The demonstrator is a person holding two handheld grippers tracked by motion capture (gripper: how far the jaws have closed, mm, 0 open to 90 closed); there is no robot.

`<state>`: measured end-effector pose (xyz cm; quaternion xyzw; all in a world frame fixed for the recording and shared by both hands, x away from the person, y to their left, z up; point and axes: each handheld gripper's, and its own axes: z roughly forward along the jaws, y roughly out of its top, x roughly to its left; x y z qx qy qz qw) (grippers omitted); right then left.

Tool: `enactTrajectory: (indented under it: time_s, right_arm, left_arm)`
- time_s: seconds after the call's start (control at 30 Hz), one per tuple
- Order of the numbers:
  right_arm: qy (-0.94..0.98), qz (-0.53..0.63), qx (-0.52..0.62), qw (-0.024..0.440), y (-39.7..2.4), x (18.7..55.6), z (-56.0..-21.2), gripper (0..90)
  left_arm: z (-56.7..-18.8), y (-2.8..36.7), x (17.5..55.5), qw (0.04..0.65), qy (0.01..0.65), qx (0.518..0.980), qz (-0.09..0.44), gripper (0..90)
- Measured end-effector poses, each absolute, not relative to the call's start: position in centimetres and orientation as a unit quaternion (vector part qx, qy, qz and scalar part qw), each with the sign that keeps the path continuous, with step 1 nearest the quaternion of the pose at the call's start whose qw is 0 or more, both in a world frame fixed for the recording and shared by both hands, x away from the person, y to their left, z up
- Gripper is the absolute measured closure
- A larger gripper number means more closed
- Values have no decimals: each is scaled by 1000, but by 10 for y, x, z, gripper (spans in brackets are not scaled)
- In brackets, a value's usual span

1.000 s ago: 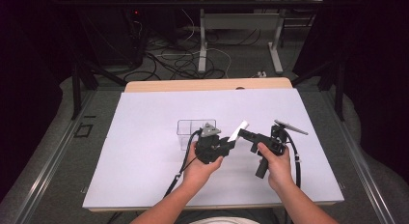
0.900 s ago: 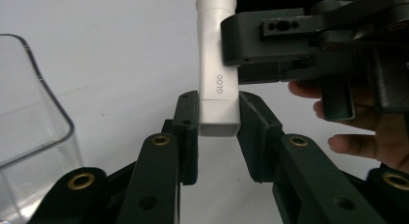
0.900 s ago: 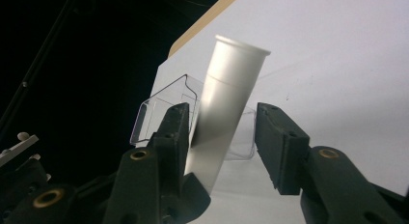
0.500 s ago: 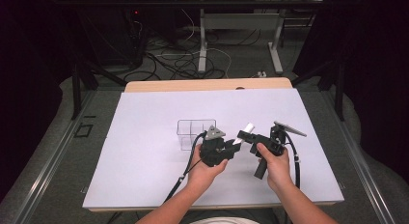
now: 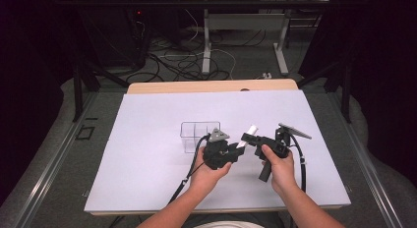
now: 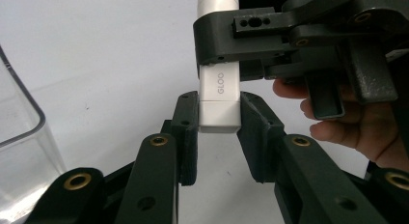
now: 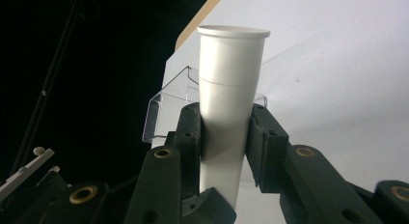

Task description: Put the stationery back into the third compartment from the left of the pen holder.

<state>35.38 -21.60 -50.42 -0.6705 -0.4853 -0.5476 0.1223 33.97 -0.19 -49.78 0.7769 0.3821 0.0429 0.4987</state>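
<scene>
**Both grippers now hold the glue stick**

Your right gripper (image 5: 249, 137) has just been closing and now clamps the glue stick (image 6: 220, 92) in the middle. Your left gripper (image 5: 238, 154) clamps its cap end, so you can likely pull it off. Behind them, a clear box (image 5: 195, 133) sits on the white table (image 5: 147, 174), dark room beyond

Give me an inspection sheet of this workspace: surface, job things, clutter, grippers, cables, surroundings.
Surface: white tabletop, wooden edge at the far side.
Job's things: white plastic glue stick marked GLOO, held above the table; clear plastic compartment box beside it.
Clutter: nothing seen.
Grippers: left hand-held gripper pinches the stick's cap end; right hand-held gripper has just closed on its body.
Cables: black cable trails from the left gripper; more on the floor.
Surroundings: dark room, desk legs behind.
</scene>
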Motion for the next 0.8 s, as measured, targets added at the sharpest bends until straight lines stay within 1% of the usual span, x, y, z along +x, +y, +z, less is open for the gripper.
enactTrajectory:
  time_s: [0.1, 0.17, 0.2, 0.37, 0.4, 0.47, 0.53, 0.6, 0.8]
  right_arm:
    - [-495, -544, -666, 123, -214, 355, -503, 692]
    - [-496, -547, -665, 111, -212, 355, -501, 693]
    - [-499, -547, -663, 113, -211, 355, -499, 692]
    - [-520, -547, -650, 82, -206, 357, -493, 692]
    - [-523, -548, -649, 73, -204, 358, -493, 693]
    - [-527, -549, -645, 71, -202, 359, -490, 693]
    - [-531, -551, -642, 53, -197, 361, -488, 693]
    - [-542, -550, -634, 46, -194, 362, -484, 693]
    - [-577, -552, -602, -17, -180, 367, -471, 693]
  left_arm:
    - [-497, 2, 341, 488, 383, 783, 53, 632]
    - [-496, 6, 341, 487, 385, 782, 50, 596]
    - [-496, 8, 341, 485, 387, 783, 49, 581]
    - [-495, 20, 340, 471, 391, 788, 60, 477]
    - [-495, 22, 340, 471, 395, 787, 63, 472]
    - [-495, 27, 339, 468, 397, 787, 65, 442]
    - [-496, 31, 338, 468, 398, 786, 69, 414]
    - [-495, 35, 336, 460, 399, 790, 67, 389]
    - [-493, 53, 333, 450, 401, 793, 92, 289]
